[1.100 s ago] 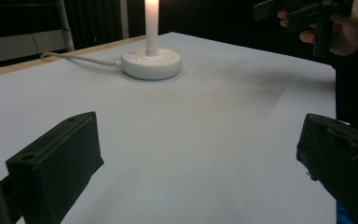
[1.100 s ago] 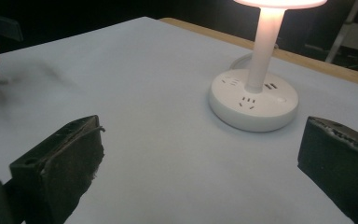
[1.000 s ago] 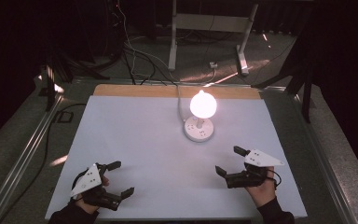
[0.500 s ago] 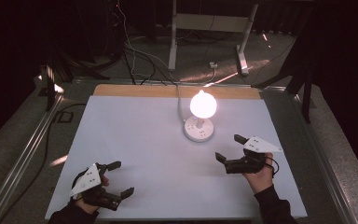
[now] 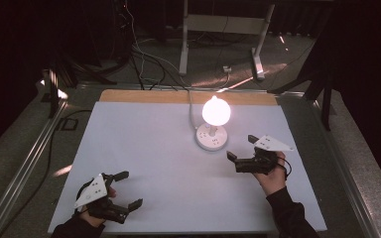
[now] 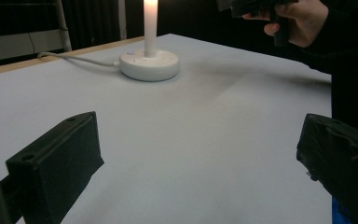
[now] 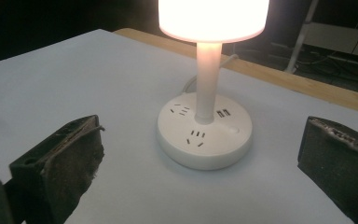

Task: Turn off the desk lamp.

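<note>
A small lit lamp (image 5: pixel 215 112) stands on a round white base (image 5: pixel 211 137) with sockets, a little behind the middle of the white table top (image 5: pixel 144 148). The right gripper view shows the base (image 7: pixel 205 135) close ahead, its stem (image 7: pixel 207 81) rising to the glowing shade. My right gripper (image 5: pixel 240 148) hovers open just right of the base, jaws pointing at it, holding nothing. My left gripper (image 5: pixel 129 188) rests open near the front left corner, also empty. In the left gripper view, the base (image 6: pixel 149 63) lies far ahead.
A white cable (image 5: pixel 191 106) runs from the lamp base back over the wooden rear edge (image 5: pixel 144 96). Metal rails (image 5: pixel 30 158) line the table sides. Beyond it lie floor cables and a stand's legs (image 5: pixel 183 54). The surroundings are dark.
My right gripper has moved forward and left, from the front right area to close beside the lamp base. The left gripper has stayed put.
</note>
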